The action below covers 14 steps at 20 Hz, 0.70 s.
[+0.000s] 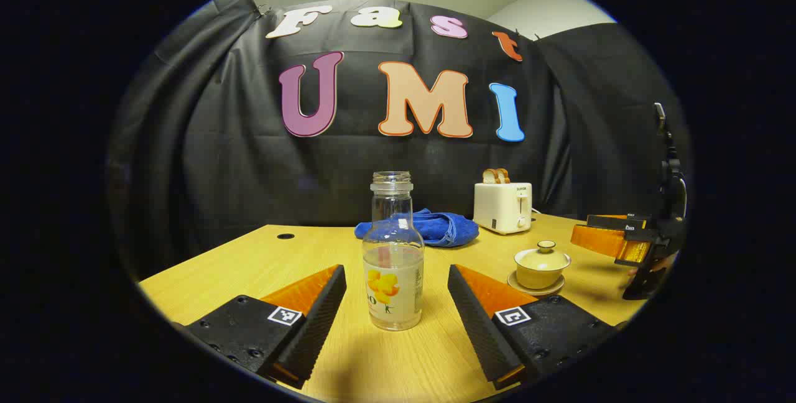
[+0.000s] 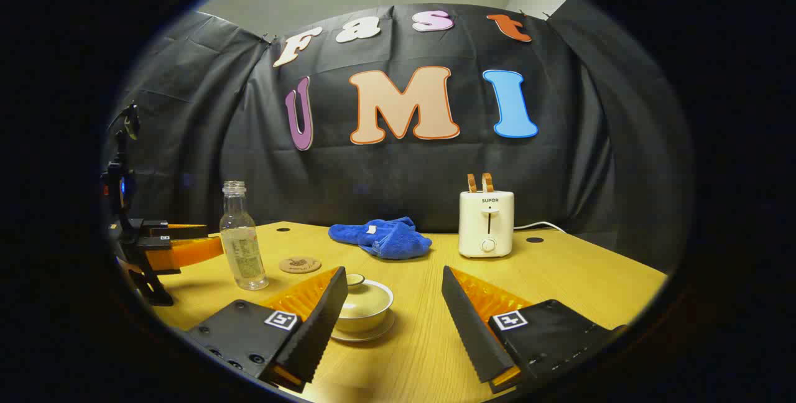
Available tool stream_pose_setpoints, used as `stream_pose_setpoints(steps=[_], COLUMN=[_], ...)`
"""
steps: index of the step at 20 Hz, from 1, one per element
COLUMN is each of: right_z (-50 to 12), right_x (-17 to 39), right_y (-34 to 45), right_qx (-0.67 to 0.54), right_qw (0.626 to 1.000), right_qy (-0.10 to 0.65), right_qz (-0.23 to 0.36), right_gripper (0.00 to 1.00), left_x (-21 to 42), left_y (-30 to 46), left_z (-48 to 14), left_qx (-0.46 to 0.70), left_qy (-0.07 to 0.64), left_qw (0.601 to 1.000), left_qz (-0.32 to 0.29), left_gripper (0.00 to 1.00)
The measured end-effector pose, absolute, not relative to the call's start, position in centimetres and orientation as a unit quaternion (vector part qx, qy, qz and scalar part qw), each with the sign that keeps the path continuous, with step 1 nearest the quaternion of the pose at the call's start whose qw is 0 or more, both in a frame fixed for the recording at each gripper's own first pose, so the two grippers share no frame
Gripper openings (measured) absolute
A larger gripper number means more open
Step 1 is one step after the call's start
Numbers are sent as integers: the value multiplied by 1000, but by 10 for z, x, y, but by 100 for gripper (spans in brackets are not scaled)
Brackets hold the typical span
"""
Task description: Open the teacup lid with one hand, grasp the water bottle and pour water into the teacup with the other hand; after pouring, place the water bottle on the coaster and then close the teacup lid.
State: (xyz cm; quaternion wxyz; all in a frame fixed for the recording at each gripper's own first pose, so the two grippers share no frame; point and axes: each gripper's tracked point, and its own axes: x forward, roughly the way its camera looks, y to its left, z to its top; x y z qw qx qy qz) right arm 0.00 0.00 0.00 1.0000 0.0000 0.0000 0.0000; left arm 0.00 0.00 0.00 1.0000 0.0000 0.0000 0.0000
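Left gripper (image 1: 396, 310): jaws spread wide, gripping nothing; the bottle stands upright between the fingers, a gap on each side.
Bottle (image 1: 393, 266): clear, cap off, a little liquid low inside, on the table (image 1: 205, 266).
Right gripper (image 2: 393, 313): jaws released, holding nothing; its left finger (image 2: 314, 328) overlaps the teacup's near side, contact unclear.
Teacup (image 2: 367, 305): at 11 o'clock from the right jaws, lid on, on its saucer (image 2: 373, 333).
Coaster (image 2: 300, 264): just beside the bottle, at 10 o'clock from the teacup.
Blue cloth (image 2: 382, 236): 12 o'clock, farther back.
Toaster (image 2: 486, 222): 1 o'clock, bread in its slots.
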Motion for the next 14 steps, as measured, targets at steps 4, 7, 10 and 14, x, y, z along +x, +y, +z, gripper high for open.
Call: stream_pose_setpoints(steps=[4, 7, 10, 14], right_z=[0, 0, 0, -1], right_x=[0, 0, 0, -1], right_y=[-1, 1, 1, 1], right_qx=[-1, -1, -1, 0], right_qw=[1000, 1000, 1000, 1000], right_qy=[-1, -1, -1, -1], right_qz=[-9, -6, -4, -2], right_gripper=[96, 96, 96, 94], left_x=[0, 1, 1, 1], left_y=[4, 6, 21, 26], left_z=[1, 2, 0, 0], left_qx=[1, 2, 1, 0], left_qy=[-3, -4, -1, 0], left_qw=[1000, 1000, 998, 997], left_qz=[11, 18, 57, 75], left_gripper=[96, 96, 96, 96])
